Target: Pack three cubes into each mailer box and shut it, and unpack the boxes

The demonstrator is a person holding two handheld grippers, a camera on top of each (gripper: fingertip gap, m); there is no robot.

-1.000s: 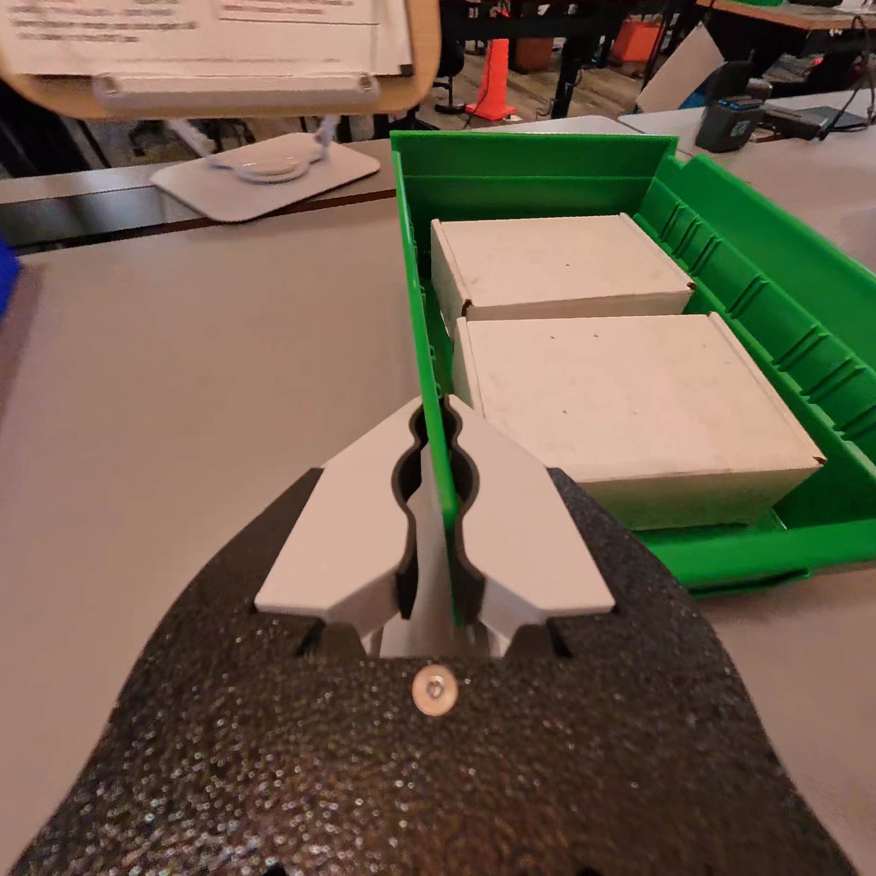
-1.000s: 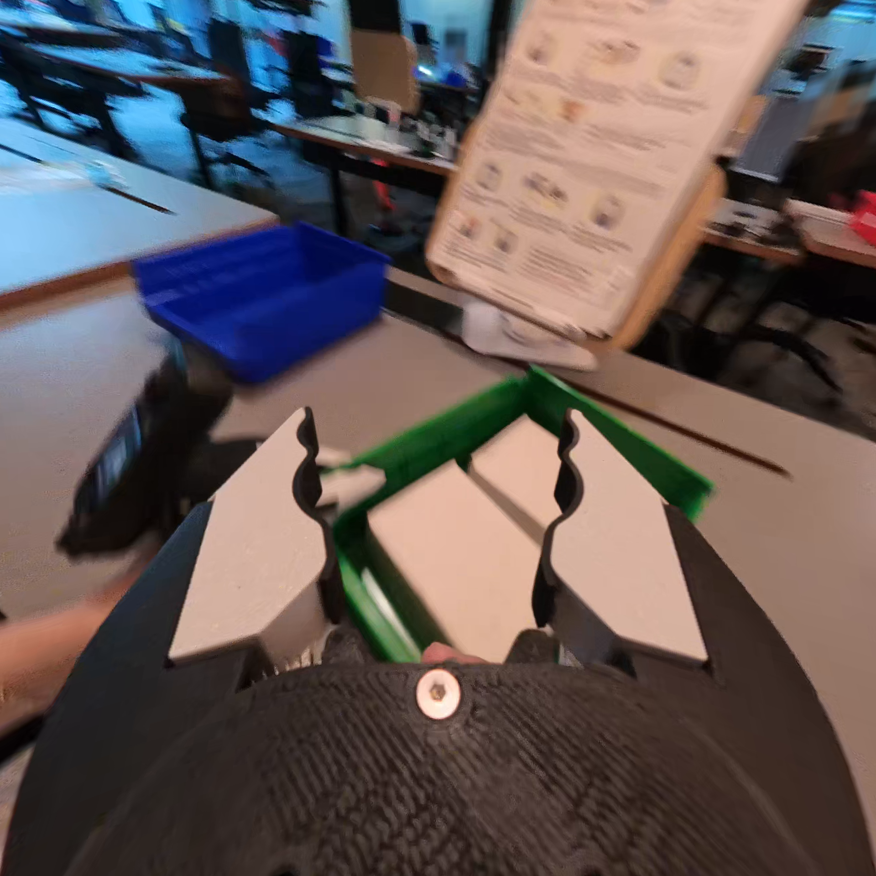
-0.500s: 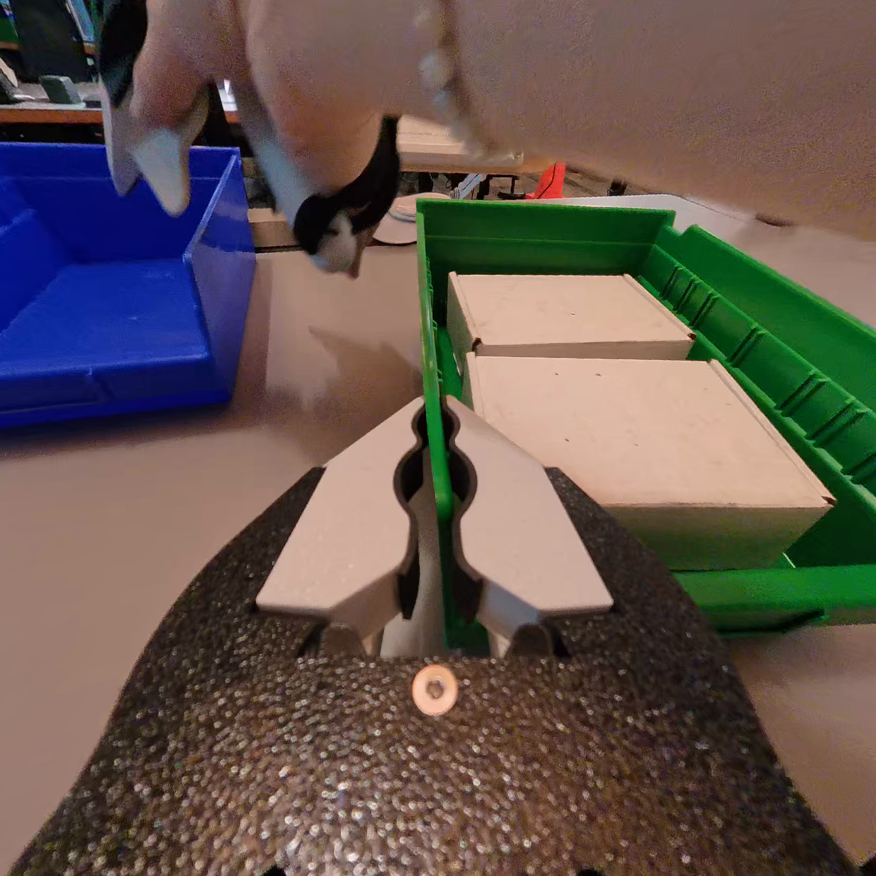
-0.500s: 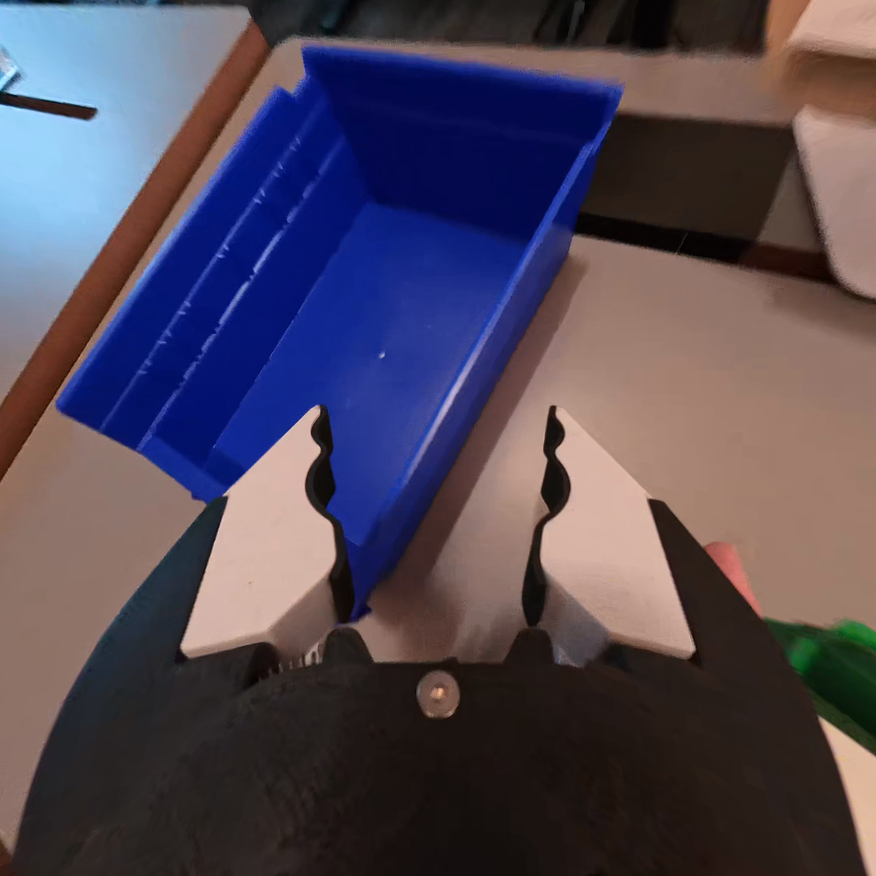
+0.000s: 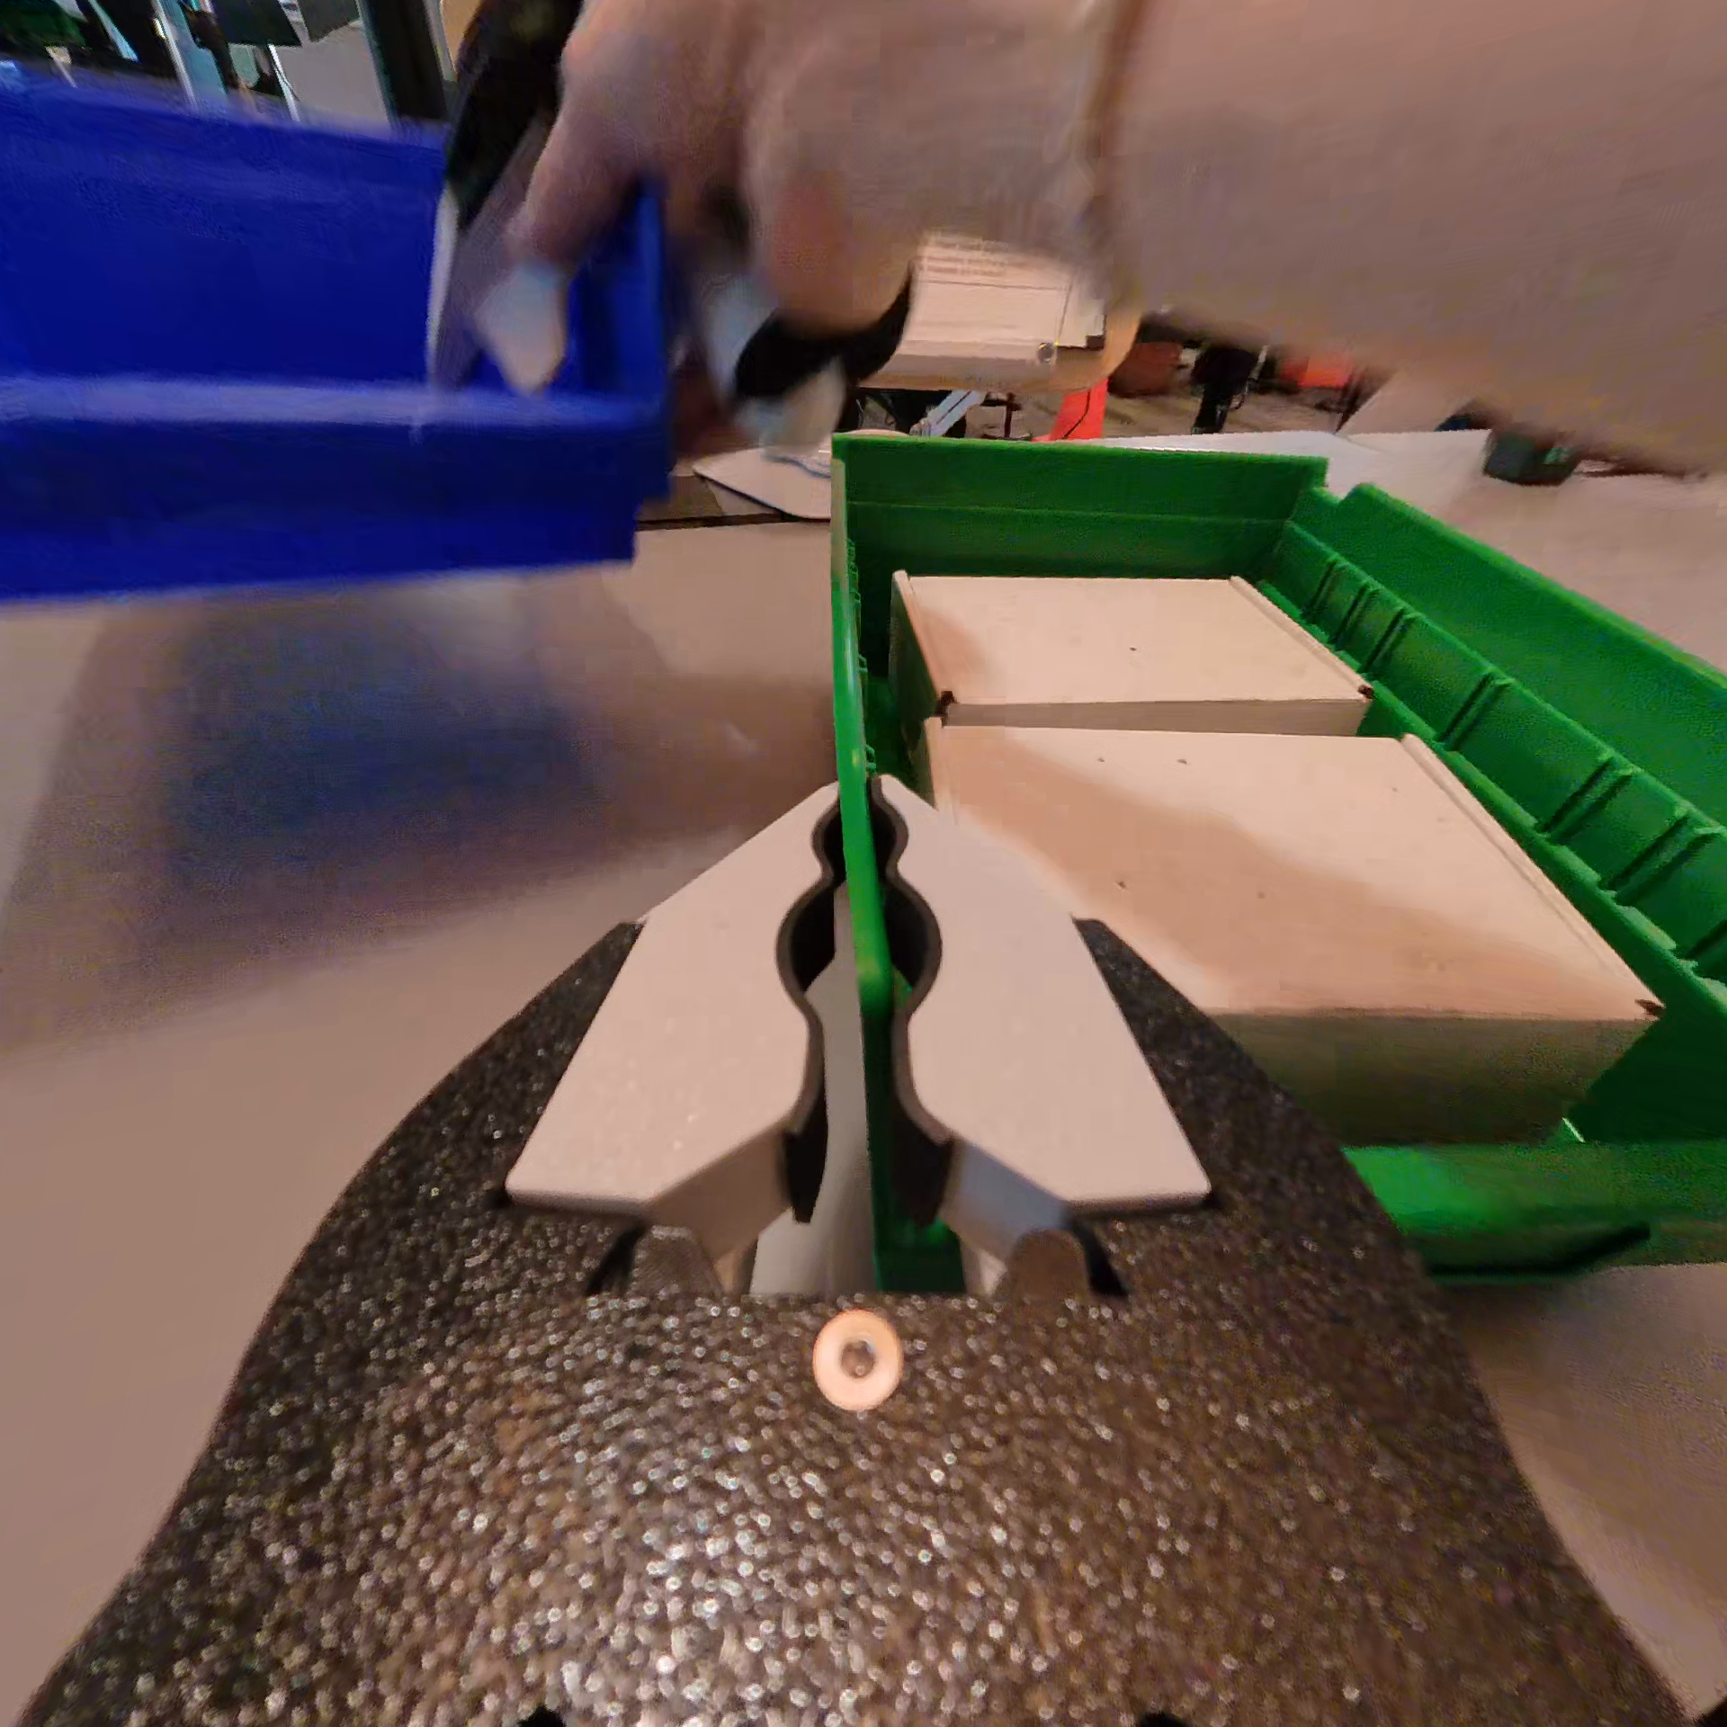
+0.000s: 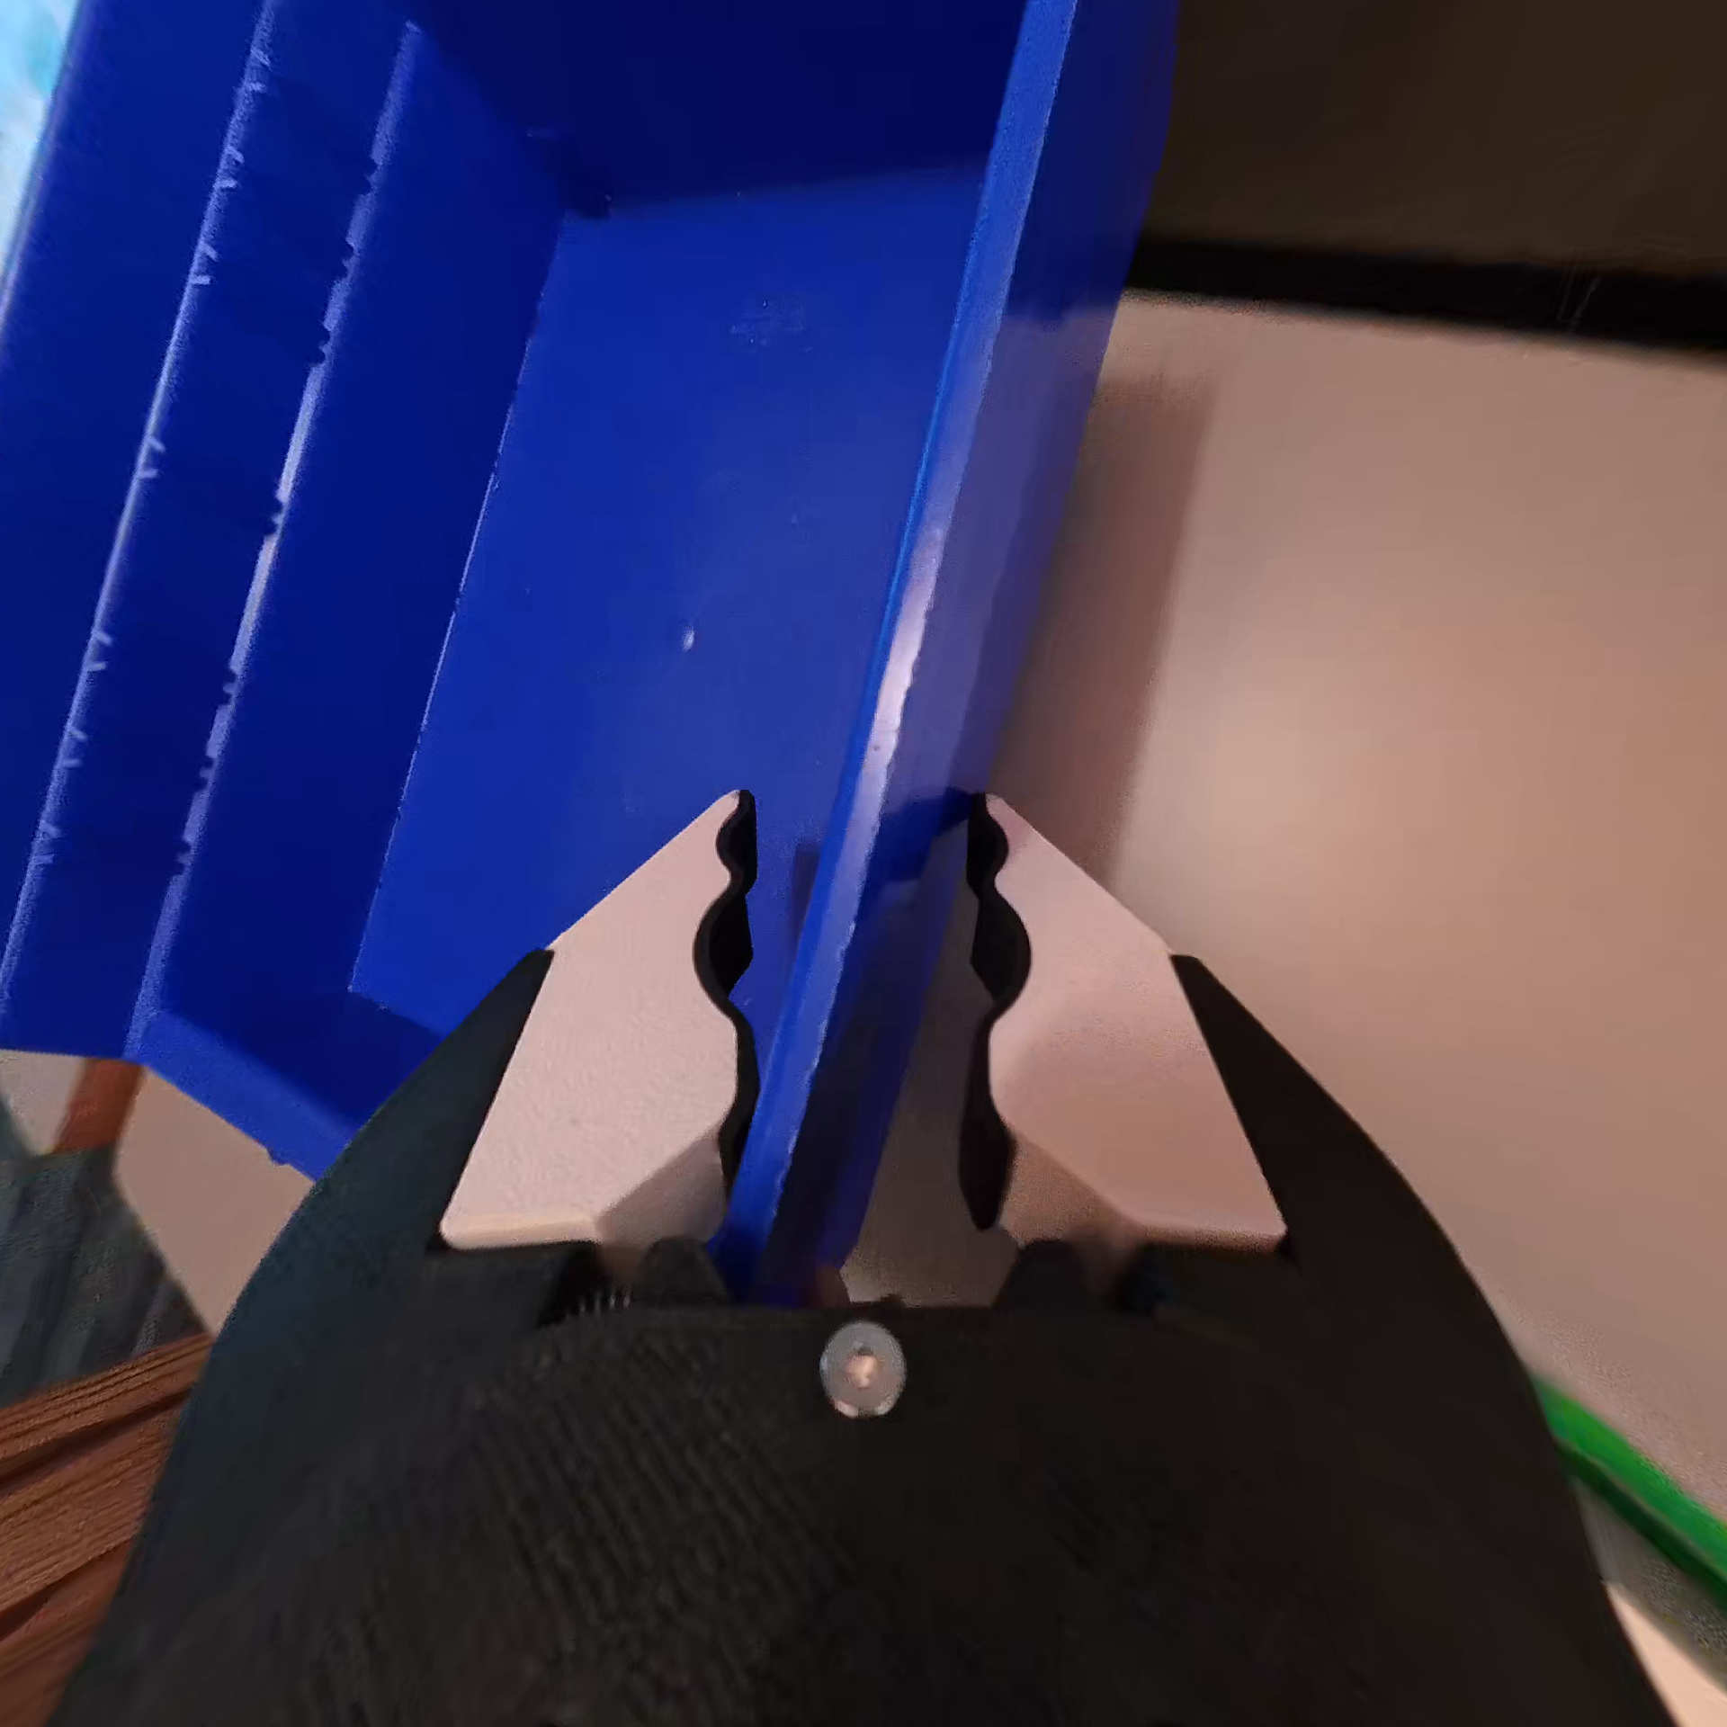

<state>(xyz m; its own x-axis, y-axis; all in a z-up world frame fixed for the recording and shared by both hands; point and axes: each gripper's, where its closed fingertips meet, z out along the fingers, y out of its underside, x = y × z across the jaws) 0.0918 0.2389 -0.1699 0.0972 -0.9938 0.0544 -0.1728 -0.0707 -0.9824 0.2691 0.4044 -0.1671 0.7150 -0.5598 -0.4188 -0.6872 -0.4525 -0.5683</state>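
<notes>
Two white mailer boxes [image 5: 1215,841] sit closed in the green bin [image 5: 1495,654], one behind the other, filling most of it. No cubes visible anywhere, so whether these are packed or waiting to be unpacked can't be told. Nothing opened yet; judging by the setup, bins are only being positioned, and box handling is all still ahead.

Left gripper [image 5: 860,841] has its fingers narrowed tight onto the green bin's left wall, near its front corner. Right gripper [image 6: 855,822] straddles the right wall of the blue bin [image 6: 654,467], fingers part-open with a gap on the outer side (closing, not clamped, by the look of it). The blue bin is empty, left of the green bin, and appears lifted off the tabletop [image 5: 327,934] in the left wrist view, blurred.

Versus half a second ago: right fingers were wider and just at the blue bin's corner; now they're around its wall. The blue bin has come closer to the green bin and sits higher. Left grip on the green bin unchanged.
</notes>
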